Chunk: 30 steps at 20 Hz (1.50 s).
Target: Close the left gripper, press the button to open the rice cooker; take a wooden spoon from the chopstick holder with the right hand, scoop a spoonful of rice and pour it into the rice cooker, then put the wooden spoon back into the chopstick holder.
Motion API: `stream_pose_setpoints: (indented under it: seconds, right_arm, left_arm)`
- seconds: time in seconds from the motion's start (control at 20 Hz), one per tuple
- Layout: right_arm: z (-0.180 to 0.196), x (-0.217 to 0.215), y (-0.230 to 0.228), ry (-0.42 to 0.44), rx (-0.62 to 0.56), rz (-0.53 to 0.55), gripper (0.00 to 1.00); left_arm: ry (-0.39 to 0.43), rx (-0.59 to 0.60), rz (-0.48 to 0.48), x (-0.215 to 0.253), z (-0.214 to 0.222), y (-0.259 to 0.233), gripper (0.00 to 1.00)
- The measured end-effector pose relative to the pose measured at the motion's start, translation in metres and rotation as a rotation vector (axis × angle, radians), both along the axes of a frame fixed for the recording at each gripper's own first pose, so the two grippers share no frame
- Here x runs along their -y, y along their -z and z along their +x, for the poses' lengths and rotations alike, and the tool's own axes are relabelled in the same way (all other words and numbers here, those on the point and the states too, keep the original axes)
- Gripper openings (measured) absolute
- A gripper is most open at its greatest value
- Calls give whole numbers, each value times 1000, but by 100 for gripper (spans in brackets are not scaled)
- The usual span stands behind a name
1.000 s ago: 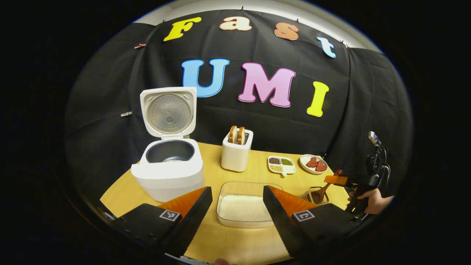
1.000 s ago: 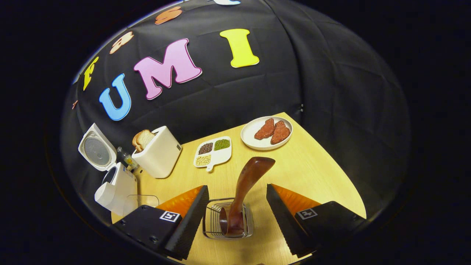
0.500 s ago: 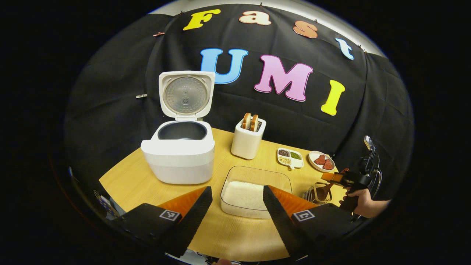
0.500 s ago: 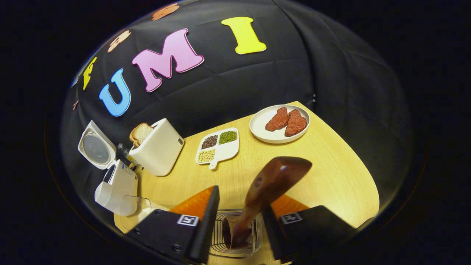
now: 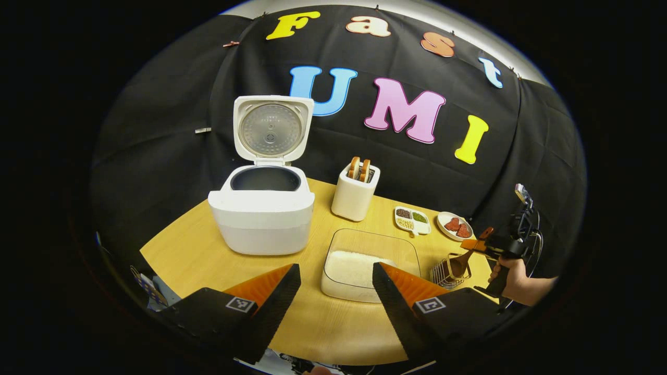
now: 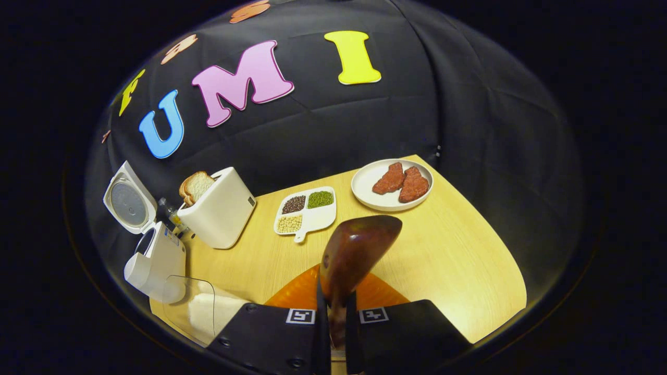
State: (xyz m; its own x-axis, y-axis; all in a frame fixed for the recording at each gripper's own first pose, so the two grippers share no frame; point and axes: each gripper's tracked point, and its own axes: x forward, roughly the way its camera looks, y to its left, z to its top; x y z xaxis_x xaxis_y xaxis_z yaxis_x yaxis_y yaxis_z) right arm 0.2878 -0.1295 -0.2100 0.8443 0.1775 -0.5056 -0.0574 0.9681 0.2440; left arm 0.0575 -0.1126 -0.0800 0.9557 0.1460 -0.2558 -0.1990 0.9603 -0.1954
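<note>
The white rice cooker [image 5: 263,213] stands at the table's left with its lid raised and its dark pot showing; it also sits at the left of the right gripper view as the rice cooker [image 6: 153,255]. A clear container of rice [image 5: 365,265] lies in front of my open left gripper [image 5: 333,291]. My right gripper [image 6: 336,323] is shut on the handle of the dark wooden spoon [image 6: 354,250]. In the left gripper view the wooden spoon [image 5: 461,263] stands in the wire chopstick holder [image 5: 448,273], with the right gripper [image 5: 482,245] and a hand beside it.
A white toaster [image 5: 356,195] with bread stands behind the rice container. A divided dish of beans [image 6: 305,213] and a plate of red meat slices [image 6: 393,182] lie toward the back right. The table's edge [image 6: 500,291] runs close on the right.
My right gripper has closed from open onto the spoon handle. The left gripper's view has pulled back and up a little, with its fingers still apart.
</note>
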Motion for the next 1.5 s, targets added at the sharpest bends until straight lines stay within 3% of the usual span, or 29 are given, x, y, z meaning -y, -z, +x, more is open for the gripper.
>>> stream_pose_setpoints:
  seconds: [0.4,0.55,0.8,0.85,0.9,1.15,1.5]
  right_arm:
    - [-24,-9,-82,79,101,-8,15]
    - [-40,-36,-113,87,148,20,16]
    - [-57,-106,-142,29,217,61,16]
    - [-60,-124,-141,13,222,64,11]
    - [-61,-137,-140,1,229,62,16]
    - [-66,-187,-102,-43,232,-29,16]
    - [-58,-199,-26,-35,197,-162,16]
  left_arm:
    - [73,77,31,-44,-12,-12,96]
    - [90,84,20,-67,-18,-6,96]
    - [98,99,-4,-111,-34,-4,96]
    - [100,99,-3,-119,-36,-3,96]
    - [104,99,-8,-126,-36,-2,96]
    - [137,76,3,-145,-42,13,96]
    - [196,22,-19,-152,-42,35,96]
